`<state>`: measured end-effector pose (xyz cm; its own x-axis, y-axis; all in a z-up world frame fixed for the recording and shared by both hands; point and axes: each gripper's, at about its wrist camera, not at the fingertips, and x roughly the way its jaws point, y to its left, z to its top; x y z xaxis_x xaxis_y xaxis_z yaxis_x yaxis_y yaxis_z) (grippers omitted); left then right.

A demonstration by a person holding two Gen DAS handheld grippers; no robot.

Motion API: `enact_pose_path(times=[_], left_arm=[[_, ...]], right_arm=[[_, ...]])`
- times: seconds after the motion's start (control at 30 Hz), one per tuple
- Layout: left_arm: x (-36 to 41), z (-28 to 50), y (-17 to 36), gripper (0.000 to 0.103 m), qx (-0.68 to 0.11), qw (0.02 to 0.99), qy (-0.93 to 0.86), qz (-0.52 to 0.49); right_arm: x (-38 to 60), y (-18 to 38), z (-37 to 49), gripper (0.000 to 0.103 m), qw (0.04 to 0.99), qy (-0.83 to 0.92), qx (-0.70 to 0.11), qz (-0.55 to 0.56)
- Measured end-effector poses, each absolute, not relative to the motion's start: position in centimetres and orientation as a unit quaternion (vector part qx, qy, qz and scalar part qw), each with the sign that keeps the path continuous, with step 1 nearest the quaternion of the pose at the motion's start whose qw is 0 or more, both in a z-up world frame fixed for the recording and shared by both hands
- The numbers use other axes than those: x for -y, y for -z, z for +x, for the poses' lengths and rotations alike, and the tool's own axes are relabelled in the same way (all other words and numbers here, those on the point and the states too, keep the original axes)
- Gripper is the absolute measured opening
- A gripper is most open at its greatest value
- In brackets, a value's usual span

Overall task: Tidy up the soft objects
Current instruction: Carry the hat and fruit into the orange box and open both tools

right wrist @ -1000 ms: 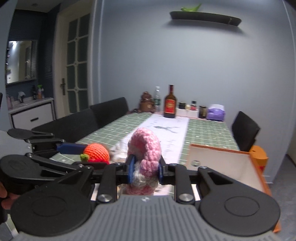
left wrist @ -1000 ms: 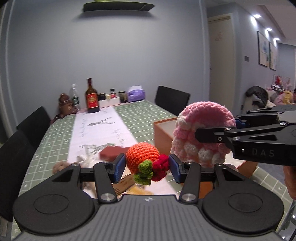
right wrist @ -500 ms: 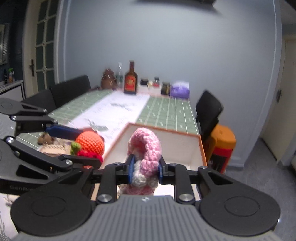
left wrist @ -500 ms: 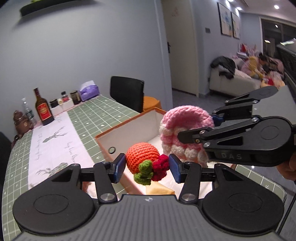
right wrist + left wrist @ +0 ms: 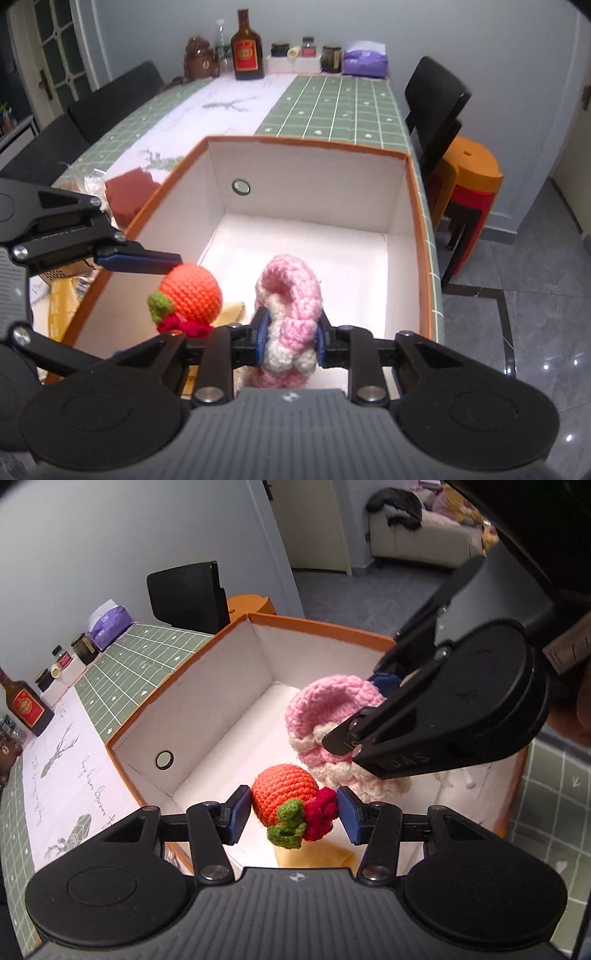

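We see a green table [image 5: 332, 107], bottle [image 5: 246, 46] at 12 o'clock, chair [image 5: 434, 99] at 2. Our left gripper [image 5: 294, 810] grips the orange [image 5: 282, 797], our right gripper [image 5: 290, 338] the pink toy [image 5: 290, 295], over the box [image 5: 306, 142].

Between blue-padded jaws sit an orange crochet ball [image 5: 283, 792] with green and crimson tufts and a pink-and-cream knit piece [image 5: 290, 314], above a white-lined, orange-rimmed box [image 5: 306, 142].
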<state>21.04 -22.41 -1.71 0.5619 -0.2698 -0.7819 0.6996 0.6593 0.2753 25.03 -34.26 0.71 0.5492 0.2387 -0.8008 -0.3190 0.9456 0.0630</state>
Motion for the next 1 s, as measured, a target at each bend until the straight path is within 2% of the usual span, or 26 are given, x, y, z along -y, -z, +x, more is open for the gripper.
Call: enact_pose_path(times=[0.2,0.43,0.5,0.57,0.63,1.0], left_arm=[[23.3,21.8,3.8,0.058,-0.381,0.812,0.290,0.333],[24.0,22.6,5.0,0.059,-0.393,0.800,0.291,0.348],[24.1,22.9,5.1,0.061,-0.397,0.799,0.292,0.345],[24.0,23.0,4.9,0.064,-0.396,0.801,0.293,0.340],[24.1,23.1,4.9,0.064,-0.399,0.801,0.293,0.336],[23.0,21.5,3.3,0.065,-0.390,0.813,0.292,0.317]], right_arm=[[33.6,1.5,27.0,0.026,0.859,-0.151,-0.482,-0.080],[32.9,1.5,26.9,0.035,0.863,-0.139,-0.465,-0.141],[32.7,1.4,26.7,0.039,0.863,-0.140,-0.460,-0.155],[32.5,1.3,26.5,0.055,0.864,-0.139,-0.455,-0.164],[32.3,1.1,26.2,0.062,0.867,-0.131,-0.447,-0.177],[31.6,-0.7,24.9,0.062,0.872,-0.126,-0.435,-0.185]])
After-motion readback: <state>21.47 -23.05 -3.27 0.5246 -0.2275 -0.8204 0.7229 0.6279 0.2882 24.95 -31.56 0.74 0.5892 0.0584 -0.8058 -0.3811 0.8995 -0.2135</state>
